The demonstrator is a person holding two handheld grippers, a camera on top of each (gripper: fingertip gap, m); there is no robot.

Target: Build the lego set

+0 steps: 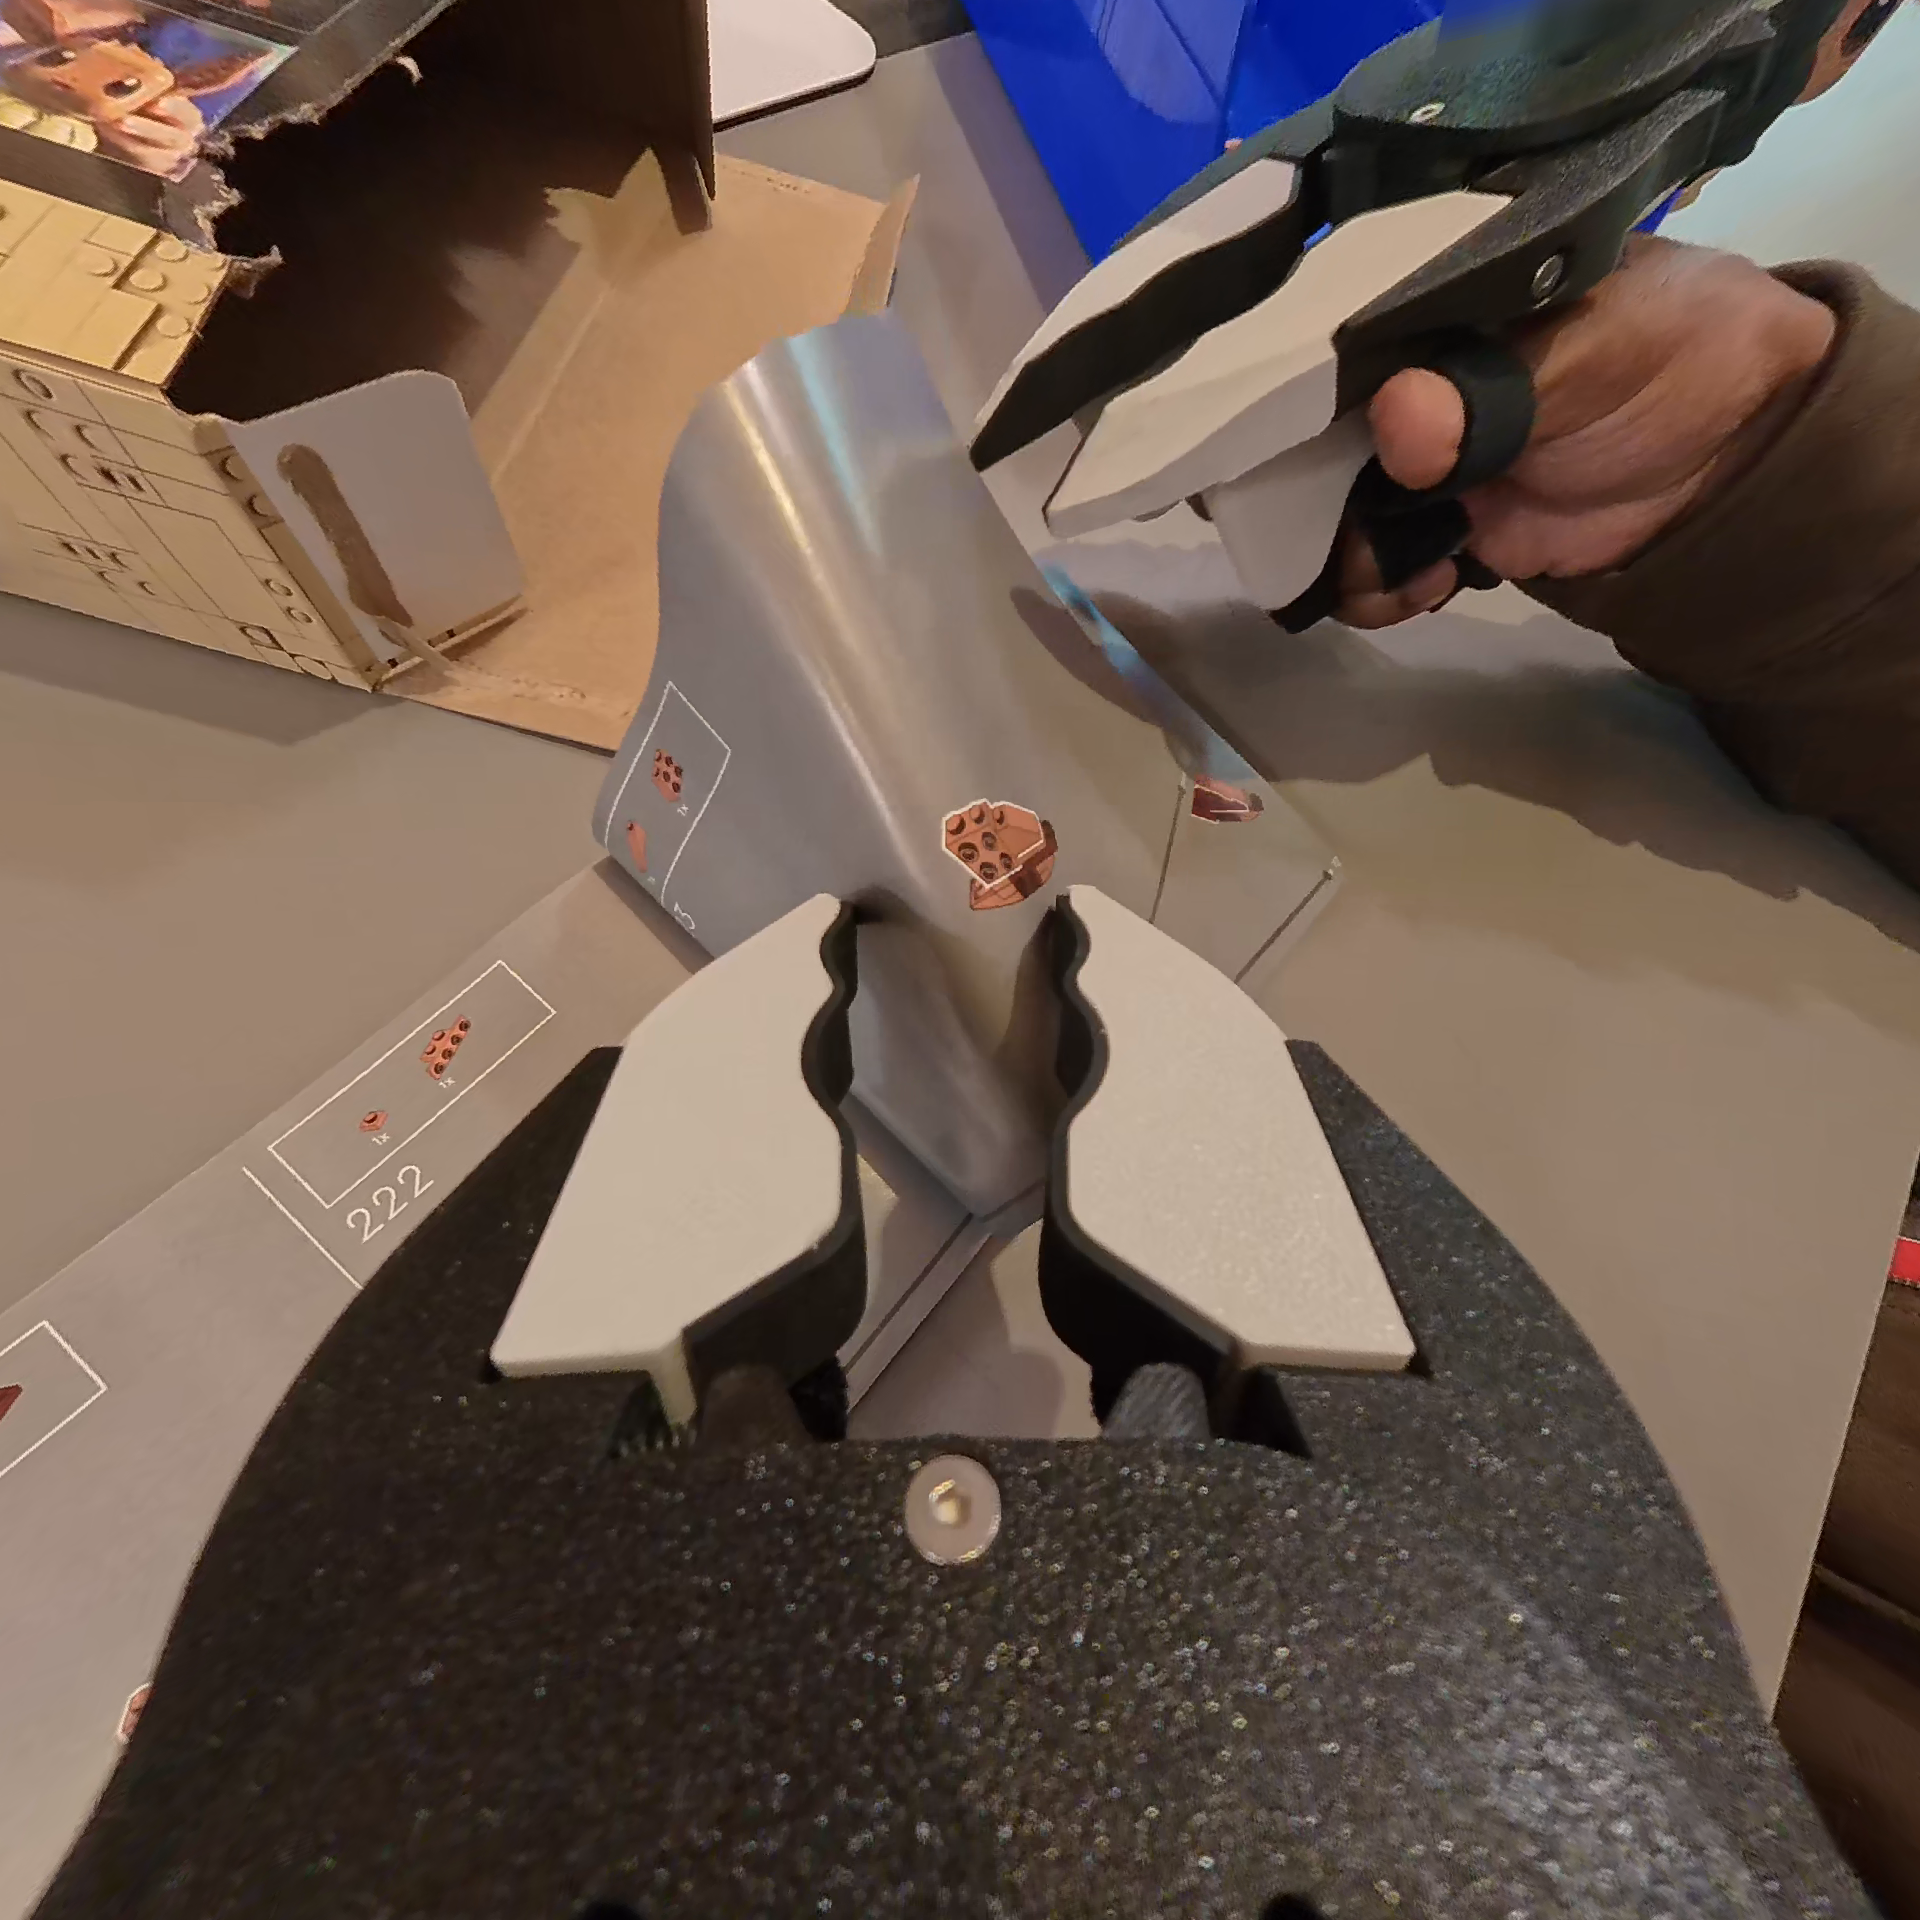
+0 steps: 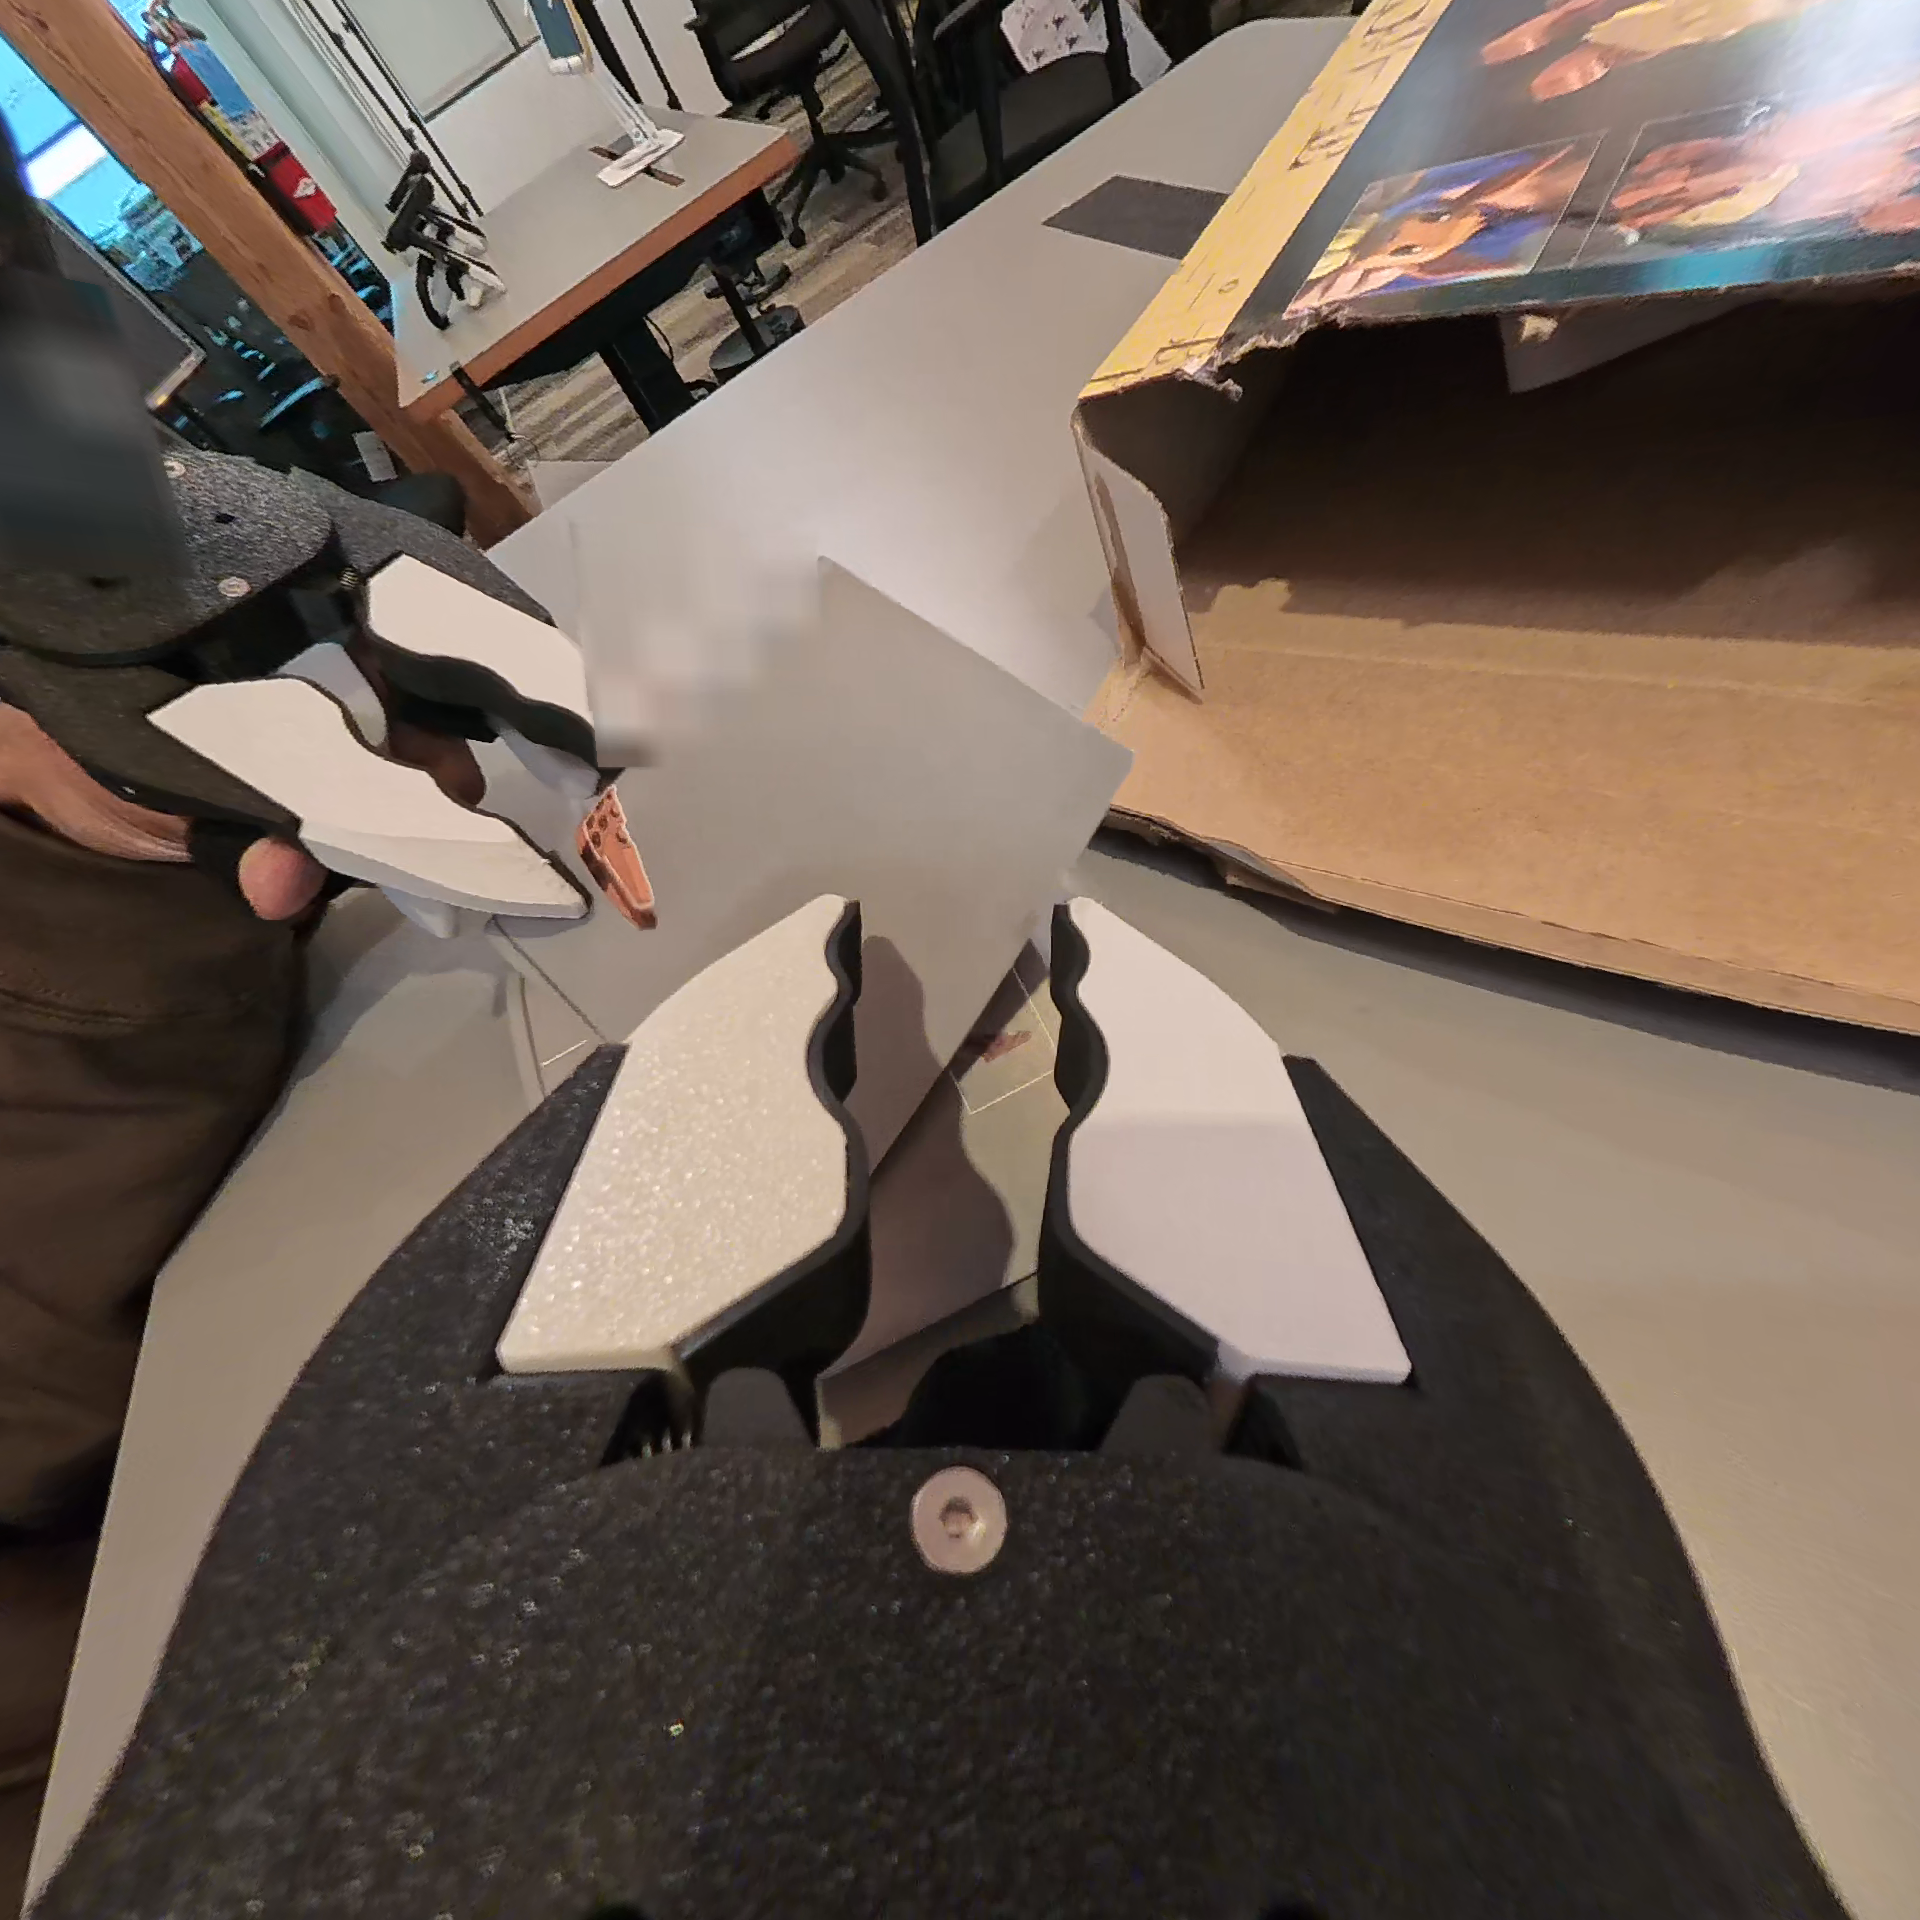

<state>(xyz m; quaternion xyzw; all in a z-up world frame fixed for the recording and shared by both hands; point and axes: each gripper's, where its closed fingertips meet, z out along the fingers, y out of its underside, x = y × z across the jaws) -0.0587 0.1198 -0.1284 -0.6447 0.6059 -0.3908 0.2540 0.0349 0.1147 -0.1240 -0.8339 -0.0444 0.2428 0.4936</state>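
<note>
Left wrist view is showing both tongs spread: left gripper [image 1: 956, 914] straddling the lifted booklet page [image 1: 831, 623] at 12 o'clock, right gripper [image 1: 1013, 486] at 1 o'clock. Unpinched, the page, I am fearing, could flop back or crease.

Two grippers [image 1: 954, 914] [image 2: 954, 914], one open instruction booklet [image 1: 831, 582], one torn cardboard box [image 2: 1507, 644], one table [image 1: 208, 831]

I see a torn cardboard box [image 2: 1507, 644] lying open on the grey table [image 2: 1558, 1195], with desks [image 2: 603, 229] and office chairs [image 2: 790, 62] behind.
</note>
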